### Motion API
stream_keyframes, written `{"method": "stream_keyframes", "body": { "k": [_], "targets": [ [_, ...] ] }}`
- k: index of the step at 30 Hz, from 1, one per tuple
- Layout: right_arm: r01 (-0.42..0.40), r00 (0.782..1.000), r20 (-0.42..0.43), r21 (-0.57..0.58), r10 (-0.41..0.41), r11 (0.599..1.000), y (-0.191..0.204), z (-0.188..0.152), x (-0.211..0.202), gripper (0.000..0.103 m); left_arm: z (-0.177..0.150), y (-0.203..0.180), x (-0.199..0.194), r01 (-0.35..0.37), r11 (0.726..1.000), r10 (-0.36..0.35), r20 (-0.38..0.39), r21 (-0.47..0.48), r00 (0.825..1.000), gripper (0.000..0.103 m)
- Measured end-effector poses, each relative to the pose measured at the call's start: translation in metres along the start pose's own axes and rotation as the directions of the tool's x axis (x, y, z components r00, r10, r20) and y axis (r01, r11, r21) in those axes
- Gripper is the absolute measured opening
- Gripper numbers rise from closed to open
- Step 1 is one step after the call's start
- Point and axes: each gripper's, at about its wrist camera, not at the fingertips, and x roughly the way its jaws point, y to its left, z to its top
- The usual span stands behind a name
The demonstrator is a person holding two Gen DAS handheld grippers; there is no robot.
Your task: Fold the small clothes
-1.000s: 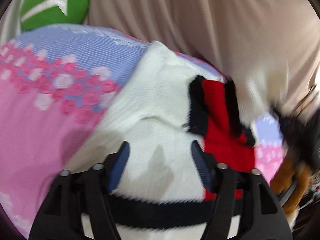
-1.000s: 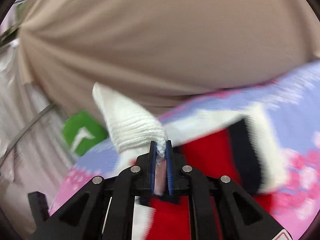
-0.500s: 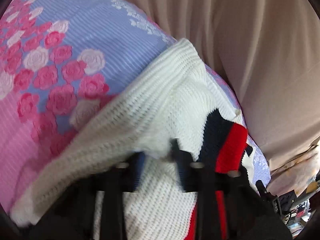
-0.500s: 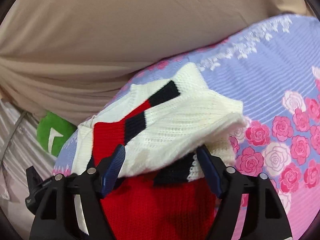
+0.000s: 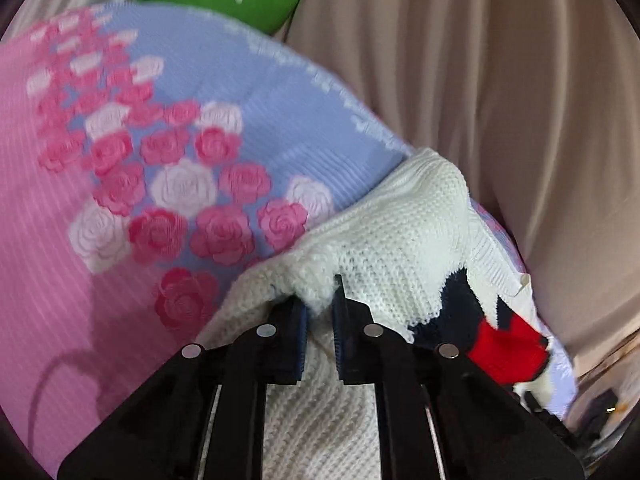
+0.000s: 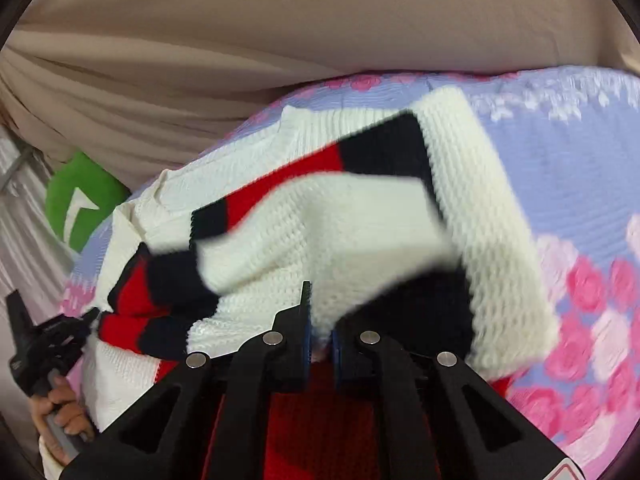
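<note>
A small knitted sweater [image 5: 400, 232], white with navy and red bands, lies bunched on a bedspread [image 5: 180, 160] patterned with pink roses on blue. My left gripper [image 5: 320, 292] is closing its jaws on a raised white edge of the knit, and the pads press on it. In the right wrist view the sweater [image 6: 320, 220] has a white fold laid over its striped part. My right gripper [image 6: 320, 312] is also closing, with white knit pinched between its pads above the red panel.
A beige curtain [image 6: 280, 20] hangs close behind the bed. A green cushion [image 6: 80, 200] with a white arrow sits at the bed's far edge. At the lower left of the right wrist view, a hand [image 6: 60, 412] grips the other tool's handle.
Left jaws went from wide over the white knit to pinching its edge. The right gripper let go of the white cuff, opened over the folded sweater, then closed on a white fold. Both sank.
</note>
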Motion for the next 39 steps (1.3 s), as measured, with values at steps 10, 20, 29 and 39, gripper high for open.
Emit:
{"method": "stream_keyframes", "body": {
  "k": [10, 20, 29, 39],
  "targets": [
    [0.169, 0.969, 0.152, 0.158, -0.194, 0.973, -0.002, -0.015, -0.072, 0.024, -0.007, 0.001, 0.001, 0.020, 0.999, -0.019, -0.012, 0.050, 1.000, 0.013],
    [-0.177, 0.982, -0.123, -0.330, 0.144, 0.927, 0.202, 0.034, 0.073, 0.045, -0.008, 0.009, -0.006, 0.050, 0.999, -0.050, 0.001, 0.018, 0.999, 0.015],
    [-0.198, 0.979, -0.045, -0.453, 0.199, 0.869, 0.267, 0.042, 0.122, 0.005, -0.007, 0.016, -0.012, 0.079, 0.996, -0.079, 0.019, -0.028, 0.997, 0.015],
    [-0.047, 0.997, 0.050, -0.313, 0.066, 0.949, 0.200, 0.052, 0.076, 0.009, -0.008, 0.019, -0.012, 0.083, 0.996, -0.083, 0.013, -0.028, 0.996, 0.016]
  ]
}}
